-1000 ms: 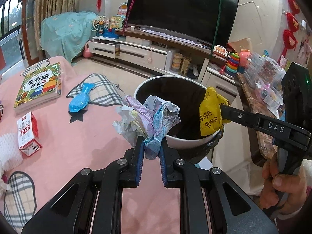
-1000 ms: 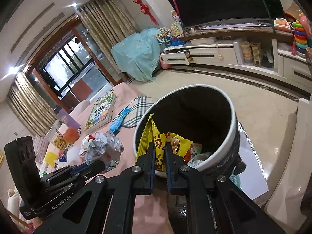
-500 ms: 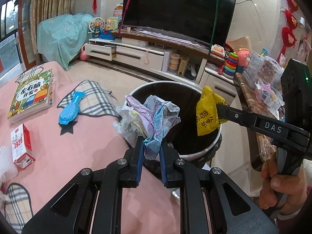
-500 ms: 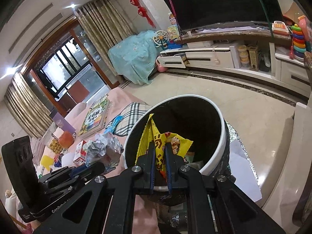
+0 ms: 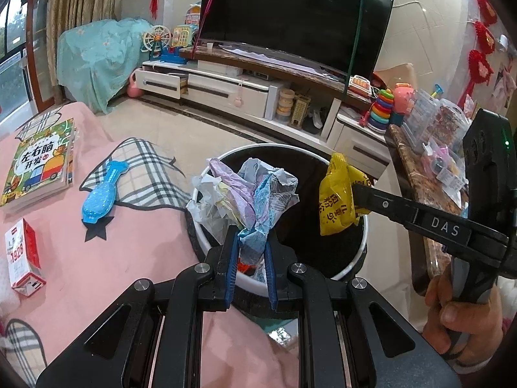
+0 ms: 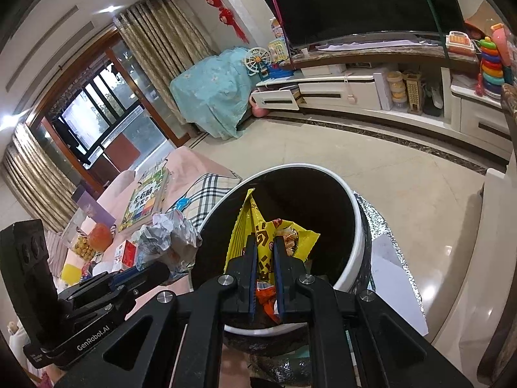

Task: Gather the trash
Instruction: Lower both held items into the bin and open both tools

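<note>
Pink cloth fills the lower left of the left wrist view, draped over a surface whose edge meets a round bin. Nearest the camera, the left gripper clamps its blue-lined jaws on a crumpled paper wad of white, lilac and pale blue sheets; the wad stands above the near rim of the trash bin, a white-rimmed pail with a dark inside. Right of it, the right gripper reaches in from the right edge of the frame, pinching a yellow snack wrapper over the bin's mouth, with a hand on its handle at lower right.

From the right wrist view the right gripper has its jaws closed on the same wrapper, which hangs inside the circle of the bin's rim; something orange and white lies at the bottom of the bin, probably more packaging, though it is mostly hidden. The left gripper and its paper wad show at centre left, just outside the rim.

Farther back on the cloth lie a blue plastic toy, a red and white carton and a children's book. Beyond the tiled floor stand a white TV cabinet and a large dark television.
</note>
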